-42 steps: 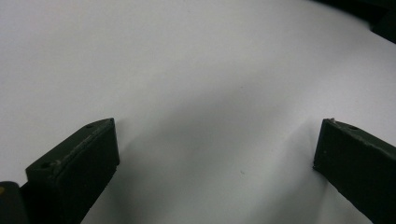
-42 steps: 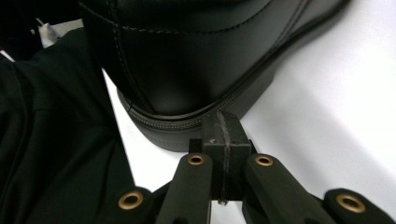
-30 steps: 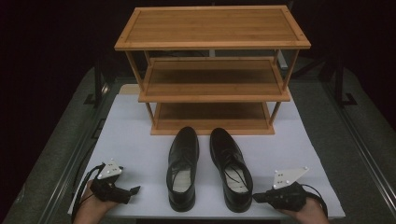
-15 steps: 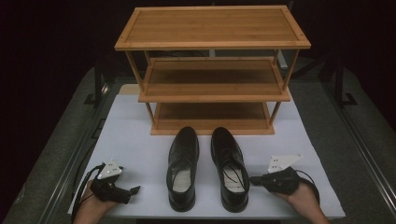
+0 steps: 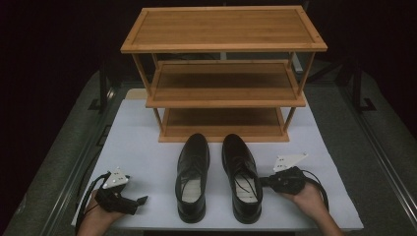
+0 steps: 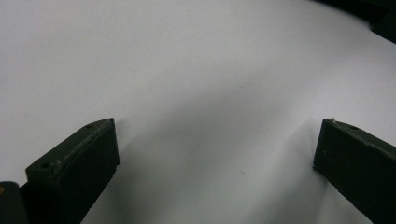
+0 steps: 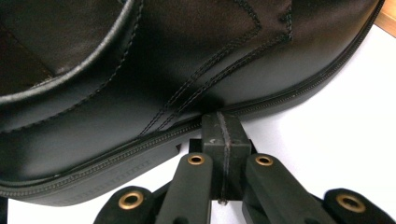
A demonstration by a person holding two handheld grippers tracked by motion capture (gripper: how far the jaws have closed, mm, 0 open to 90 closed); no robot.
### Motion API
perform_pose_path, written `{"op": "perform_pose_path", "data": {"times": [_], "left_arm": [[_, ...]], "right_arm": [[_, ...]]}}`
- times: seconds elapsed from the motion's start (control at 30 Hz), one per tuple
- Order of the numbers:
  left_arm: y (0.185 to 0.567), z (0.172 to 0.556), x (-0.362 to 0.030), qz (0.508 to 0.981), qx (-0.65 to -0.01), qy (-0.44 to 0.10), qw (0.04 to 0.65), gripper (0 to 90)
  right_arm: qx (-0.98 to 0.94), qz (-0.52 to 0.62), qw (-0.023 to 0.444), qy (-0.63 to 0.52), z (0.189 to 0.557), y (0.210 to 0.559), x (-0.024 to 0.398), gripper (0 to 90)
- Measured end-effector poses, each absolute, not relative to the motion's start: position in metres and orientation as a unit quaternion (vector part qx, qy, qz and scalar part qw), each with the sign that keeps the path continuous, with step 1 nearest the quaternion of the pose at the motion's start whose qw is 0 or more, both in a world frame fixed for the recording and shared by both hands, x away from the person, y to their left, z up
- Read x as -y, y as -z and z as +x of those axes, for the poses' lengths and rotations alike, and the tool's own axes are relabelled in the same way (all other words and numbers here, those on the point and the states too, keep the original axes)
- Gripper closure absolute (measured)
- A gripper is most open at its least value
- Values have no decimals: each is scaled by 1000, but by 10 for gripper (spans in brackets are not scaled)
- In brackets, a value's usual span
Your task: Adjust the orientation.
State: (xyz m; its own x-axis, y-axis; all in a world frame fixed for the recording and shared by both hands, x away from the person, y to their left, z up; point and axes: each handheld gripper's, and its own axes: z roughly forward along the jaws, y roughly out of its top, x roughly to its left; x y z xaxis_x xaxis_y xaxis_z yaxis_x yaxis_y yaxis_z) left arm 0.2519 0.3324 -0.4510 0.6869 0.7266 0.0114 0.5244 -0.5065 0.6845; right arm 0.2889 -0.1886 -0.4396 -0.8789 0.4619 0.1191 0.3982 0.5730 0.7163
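While the right gripper (image 5: 265, 181) slides in from the lower right of the high view, its fingers (image 7: 224, 140) are pressed flat together with nothing between them, tips right up against the outer side of the right shoe (image 5: 241, 174), just above the sole seam. That shoe sits at lower centre of the frame on the white tabletop (image 5: 147, 147), heel toward the bottom edge, toe pointing up the picture at the wooden shoe rack (image 5: 223, 73). So its long axis runs bottom to top, and the fingers come at it crosswise, from its right flank. Beside it, close but apart, lies the left shoe (image 5: 193, 177), same heading. Over at the lower left, the left gripper (image 5: 140, 200) rests low over bare tabletop, fingers (image 6: 79, 158) spread wide and empty, well apart from either shoe. The right hand is plainly the nearer one here. With closed fingers at the side, I'd call this a nudge or a line-up, not a pick; a grab would need them opened first.
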Motion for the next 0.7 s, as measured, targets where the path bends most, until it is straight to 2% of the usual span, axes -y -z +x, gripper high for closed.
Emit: {"op": "perform_pose_path", "data": {"times": [0.7], "left_arm": [[451,252,-332,855,-366,-150,336,0]], "right_arm": [[-894,223,40,-386,295,438,162,900]]}}
